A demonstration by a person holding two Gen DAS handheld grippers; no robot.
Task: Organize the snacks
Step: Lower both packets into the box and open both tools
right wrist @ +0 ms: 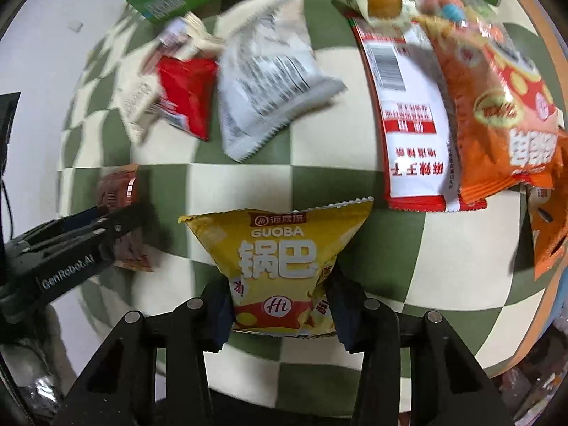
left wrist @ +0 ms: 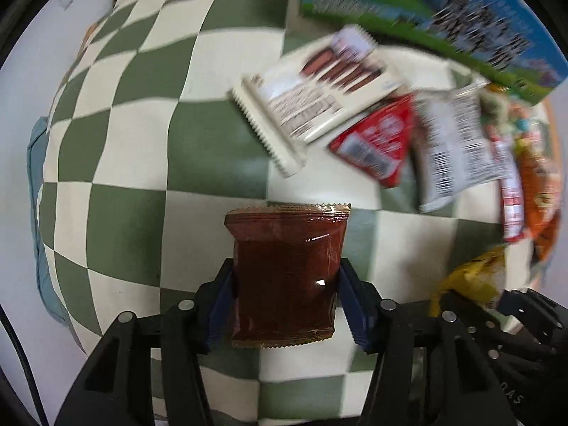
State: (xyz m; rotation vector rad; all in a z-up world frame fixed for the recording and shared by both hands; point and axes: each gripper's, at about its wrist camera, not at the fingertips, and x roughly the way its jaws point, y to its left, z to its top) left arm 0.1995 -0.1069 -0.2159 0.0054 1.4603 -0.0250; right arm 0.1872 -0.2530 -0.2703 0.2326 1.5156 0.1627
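Note:
My left gripper [left wrist: 285, 294] is shut on a brown snack packet [left wrist: 284, 269], its blue pads pressing the packet's two sides above the green-and-cream checked cloth [left wrist: 124, 213]. My right gripper [right wrist: 278, 305] is shut on a yellow Guoba crisp bag [right wrist: 280, 255], squeezed at its lower half. The right wrist view shows the left gripper [right wrist: 71, 238] at the left edge with the brown packet [right wrist: 119, 188] in it. The yellow bag [left wrist: 472, 280] shows at the lower right of the left wrist view.
Loose snacks lie on the cloth: a cream wafer pack [left wrist: 312, 96], a red packet [left wrist: 380, 142], a grey-white bag [right wrist: 266, 81], a red-and-white pack [right wrist: 408, 117], an orange bag [right wrist: 504, 117]. A green-and-blue carton [left wrist: 426, 14] stands at the far side.

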